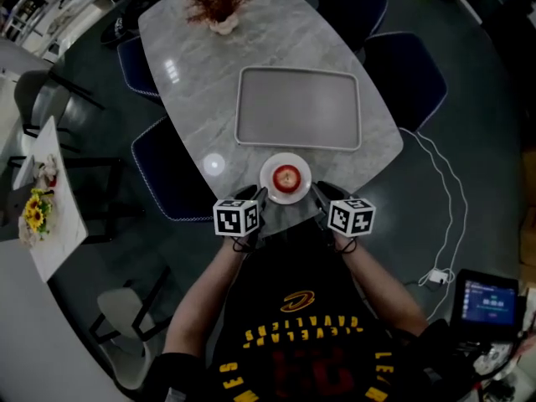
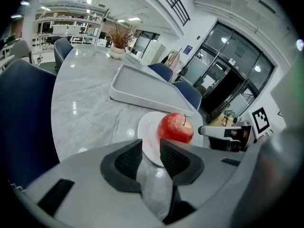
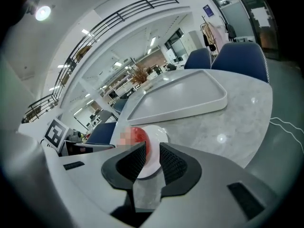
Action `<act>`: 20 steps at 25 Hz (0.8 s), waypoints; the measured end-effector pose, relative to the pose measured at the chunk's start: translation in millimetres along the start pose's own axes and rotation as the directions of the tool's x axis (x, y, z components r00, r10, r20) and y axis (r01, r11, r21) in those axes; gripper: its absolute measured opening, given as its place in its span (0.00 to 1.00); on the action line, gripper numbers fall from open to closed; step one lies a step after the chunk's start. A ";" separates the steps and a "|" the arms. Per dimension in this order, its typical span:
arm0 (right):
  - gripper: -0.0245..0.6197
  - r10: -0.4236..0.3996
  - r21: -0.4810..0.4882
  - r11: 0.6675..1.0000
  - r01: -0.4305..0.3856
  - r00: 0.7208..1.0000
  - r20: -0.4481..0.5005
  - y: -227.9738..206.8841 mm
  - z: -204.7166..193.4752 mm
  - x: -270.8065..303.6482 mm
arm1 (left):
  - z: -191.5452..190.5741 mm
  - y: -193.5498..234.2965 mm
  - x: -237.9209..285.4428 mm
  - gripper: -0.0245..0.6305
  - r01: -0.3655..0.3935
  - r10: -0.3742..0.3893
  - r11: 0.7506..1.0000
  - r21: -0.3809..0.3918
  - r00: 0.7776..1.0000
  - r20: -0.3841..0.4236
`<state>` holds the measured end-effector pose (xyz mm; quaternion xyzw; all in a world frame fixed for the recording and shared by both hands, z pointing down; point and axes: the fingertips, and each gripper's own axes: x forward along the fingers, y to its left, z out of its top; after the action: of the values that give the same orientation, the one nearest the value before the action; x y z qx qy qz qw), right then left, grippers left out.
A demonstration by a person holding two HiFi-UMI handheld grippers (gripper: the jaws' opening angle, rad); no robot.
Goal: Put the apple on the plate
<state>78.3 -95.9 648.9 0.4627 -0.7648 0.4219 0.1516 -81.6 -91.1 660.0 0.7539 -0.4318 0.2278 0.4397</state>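
Observation:
A red apple (image 1: 286, 177) sits on a small white plate (image 1: 286, 198) at the near edge of the marble table (image 1: 193, 99). My left gripper (image 1: 256, 198) is just left of the plate and my right gripper (image 1: 322, 194) just right of it, both at the table edge and apart from the apple. In the left gripper view the apple (image 2: 175, 127) rests on the plate (image 2: 147, 129) beyond my left gripper (image 2: 151, 150), whose jaws stand nearly together and hold nothing. In the right gripper view the apple (image 3: 140, 136) and plate (image 3: 160, 136) lie beyond my right gripper (image 3: 153, 152), also nearly together and holding nothing.
A grey rectangular tray (image 1: 297, 107) lies past the plate at the table's middle. A vase of dried twigs (image 1: 216, 5) stands at the far end. Blue chairs (image 1: 167, 174) ring the table. A white cable (image 1: 444, 182) runs across the floor at right.

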 end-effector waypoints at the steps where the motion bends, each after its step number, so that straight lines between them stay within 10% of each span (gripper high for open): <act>1: 0.18 0.007 0.014 1.000 -0.007 1.000 -0.021 -7.4 -0.1 9.2 | -0.6 2.9 11.6 0.20 -0.006 0.006 1.000 -0.007 1.000 -0.016; 20: 0.18 0.038 0.107 0.994 -0.019 0.983 -0.179 -30.0 -15.7 57.6 | -8.3 21.2 49.7 0.20 0.021 -0.040 0.977 -0.213 0.996 -0.085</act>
<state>70.6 -123.4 709.2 0.4186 -0.7312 0.5041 0.1898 -73.3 -111.5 710.1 0.6984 -0.4222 0.2069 0.5396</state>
